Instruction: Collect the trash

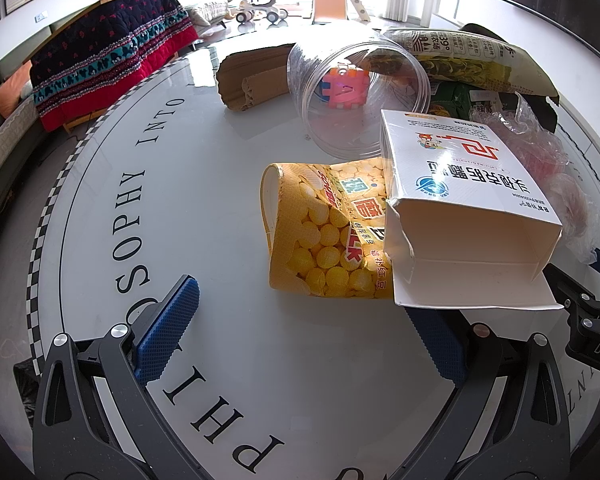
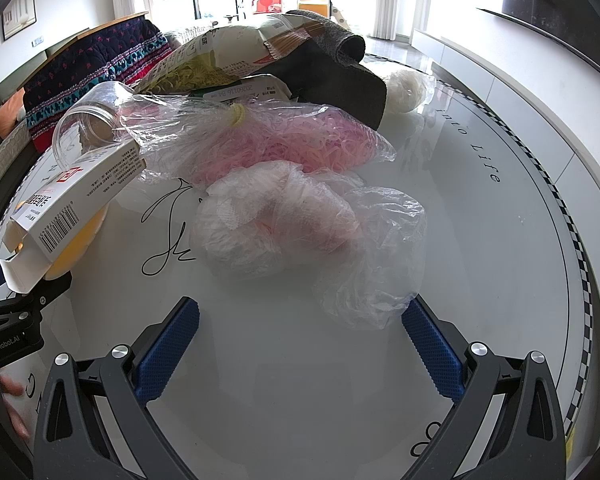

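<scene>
In the left wrist view my left gripper (image 1: 303,328) is open, low over the white round table (image 1: 220,208). Just ahead lie a yellow snack bag (image 1: 319,228) and an open white carton (image 1: 459,196) resting partly on it; the carton's flap hides my right fingertip. In the right wrist view my right gripper (image 2: 300,340) is open. A crumpled clear plastic bag (image 2: 300,220) lies just ahead, its edge touching my right finger (image 2: 431,344). Behind it lies a clear bag of pink strands (image 2: 292,140). The white carton (image 2: 72,192) is at the left.
A clear plastic jar (image 1: 351,88) lies on its side with a pink toy block inside, beside folded cardboard (image 1: 252,76) and noodle packets (image 1: 467,60). A dark cloth (image 2: 331,68) and white bundle (image 2: 403,88) lie further back. A quilted blanket (image 1: 108,56) hangs beyond the table.
</scene>
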The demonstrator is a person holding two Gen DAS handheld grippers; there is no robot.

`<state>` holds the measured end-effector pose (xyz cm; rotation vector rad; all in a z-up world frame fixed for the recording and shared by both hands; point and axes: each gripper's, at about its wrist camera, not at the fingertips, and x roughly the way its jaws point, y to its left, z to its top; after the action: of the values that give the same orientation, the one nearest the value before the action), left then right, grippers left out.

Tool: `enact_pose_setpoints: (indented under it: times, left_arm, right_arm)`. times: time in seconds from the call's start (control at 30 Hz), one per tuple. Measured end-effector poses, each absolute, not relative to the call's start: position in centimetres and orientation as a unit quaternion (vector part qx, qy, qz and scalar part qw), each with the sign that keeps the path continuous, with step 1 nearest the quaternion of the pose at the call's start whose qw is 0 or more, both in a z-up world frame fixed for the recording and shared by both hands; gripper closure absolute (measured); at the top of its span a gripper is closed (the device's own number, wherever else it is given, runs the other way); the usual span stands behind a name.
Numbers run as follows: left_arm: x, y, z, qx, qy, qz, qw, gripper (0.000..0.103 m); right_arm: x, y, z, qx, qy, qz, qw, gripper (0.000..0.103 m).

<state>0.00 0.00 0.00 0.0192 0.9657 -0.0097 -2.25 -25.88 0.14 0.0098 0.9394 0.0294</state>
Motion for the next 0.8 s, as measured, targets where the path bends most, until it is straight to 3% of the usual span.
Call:
enact_pose_setpoints:
  times: [0.8]
  left_arm:
    - [-1.0, 0.3, 0.4, 0.014, 0.466, -0.022, 0.884, 0.005]
  right_arm:
    - [-2.6, -25.7, 0.3, 0.015, 0.459, 0.03, 0.888, 0.002]
